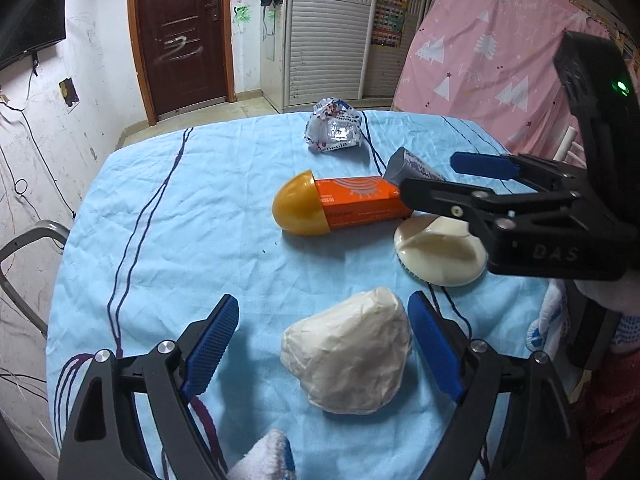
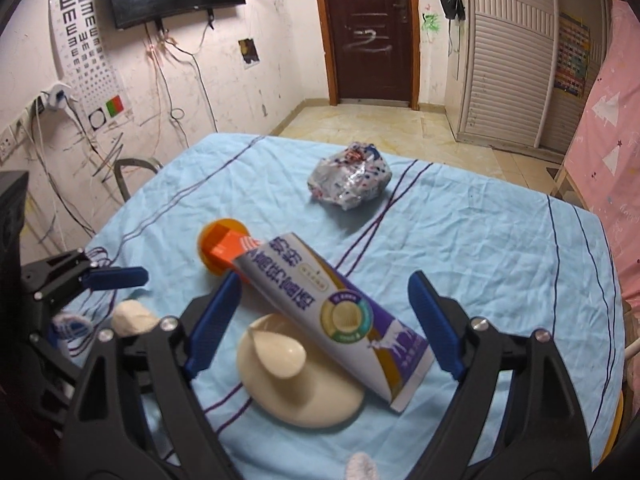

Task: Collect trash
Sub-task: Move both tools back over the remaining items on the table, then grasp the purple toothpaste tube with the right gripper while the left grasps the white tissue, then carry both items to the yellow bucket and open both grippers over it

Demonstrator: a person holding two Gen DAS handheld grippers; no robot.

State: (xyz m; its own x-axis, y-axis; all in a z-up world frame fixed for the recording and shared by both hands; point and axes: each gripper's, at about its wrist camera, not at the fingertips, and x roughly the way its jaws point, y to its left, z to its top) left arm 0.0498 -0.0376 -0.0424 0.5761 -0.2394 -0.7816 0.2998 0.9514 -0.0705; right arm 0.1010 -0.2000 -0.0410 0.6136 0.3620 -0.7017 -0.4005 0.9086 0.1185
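Well, nothing is collected yet — every piece lies on the desk (image 1: 160,208) and no bin shows. The orange box (image 1: 360,202) with its yellow cap is mid-cloth, and the purple-and-white carton (image 2: 340,312) leans on it, over the cream disc (image 2: 296,380). The foil wrapper (image 2: 350,178) waits far back. The left claw (image 1: 324,350) is open around the crumpled tissue wad (image 1: 348,350) — the right claw (image 2: 324,328) gapes over the carton, gripping nothing.

- The left gripper (image 1: 324,344) is tilting downward, its jaws standing wide apart; nothing is pressing against its blue pads (image 1: 212,344)
- The right gripper (image 2: 320,320) is angling downward too, jaws spread; a white-gloved hand (image 1: 608,292) is gripping behind it
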